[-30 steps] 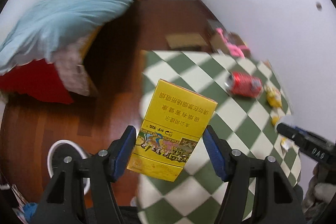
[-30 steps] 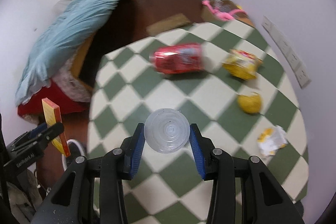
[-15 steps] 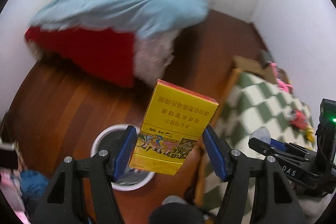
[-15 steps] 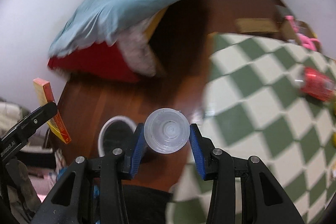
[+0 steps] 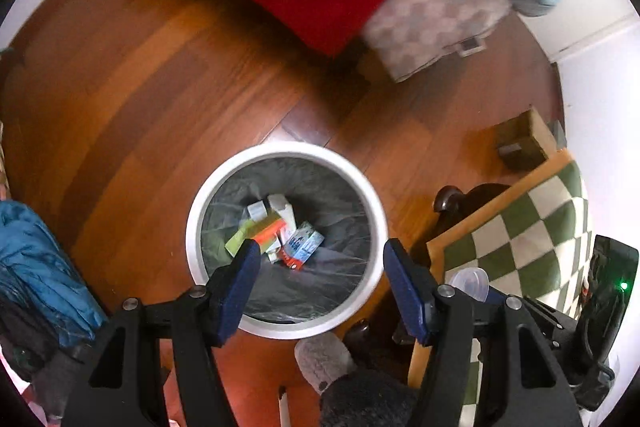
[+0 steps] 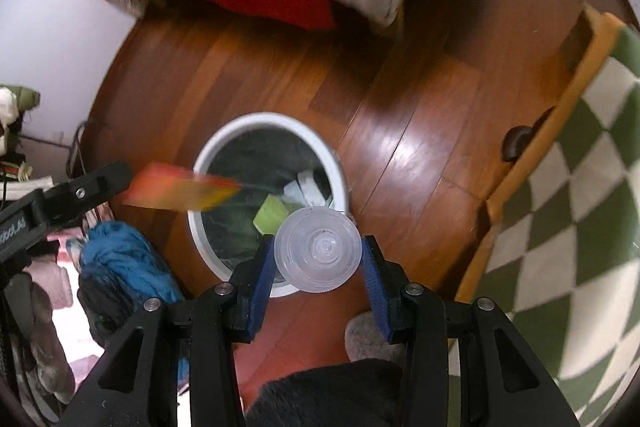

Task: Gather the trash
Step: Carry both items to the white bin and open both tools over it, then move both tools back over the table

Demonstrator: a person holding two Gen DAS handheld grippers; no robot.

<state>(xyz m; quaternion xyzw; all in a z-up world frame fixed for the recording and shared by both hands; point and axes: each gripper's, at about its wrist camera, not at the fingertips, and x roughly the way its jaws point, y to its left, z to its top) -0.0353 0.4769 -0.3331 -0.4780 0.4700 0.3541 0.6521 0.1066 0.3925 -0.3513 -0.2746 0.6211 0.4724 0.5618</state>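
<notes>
- My left gripper (image 5: 320,259) hangs straight above the bin (image 5: 286,149), jaws spread wide and gripping nothing. I centre it there so that anything let go lands inside the liner.
- The yellow box (image 6: 180,193) shows as a blurred orange-yellow streak just off the left fingertip, over the bin's mouth. From the left wrist view it overlaps the cartons (image 5: 302,247) lying at the bottom. I judge it to be in free fall.
- My right gripper (image 6: 319,261) is clamped on the clear plastic cup (image 6: 319,247), bottom toward the lens, held at the bin's near edge. I judge it is waiting its turn to drop.
- The checkered table (image 5: 532,227) stands just beside the bin, which keeps each carry short.
- Hard to make out:
  - Blur wipes out the box's print and exact tilt.
  - The cup and right fingers cover the bin's near rim.
  - The cup's open end faces away.
  - Most of the tabletop is cut off, so I cannot tell what trash remains there.
</notes>
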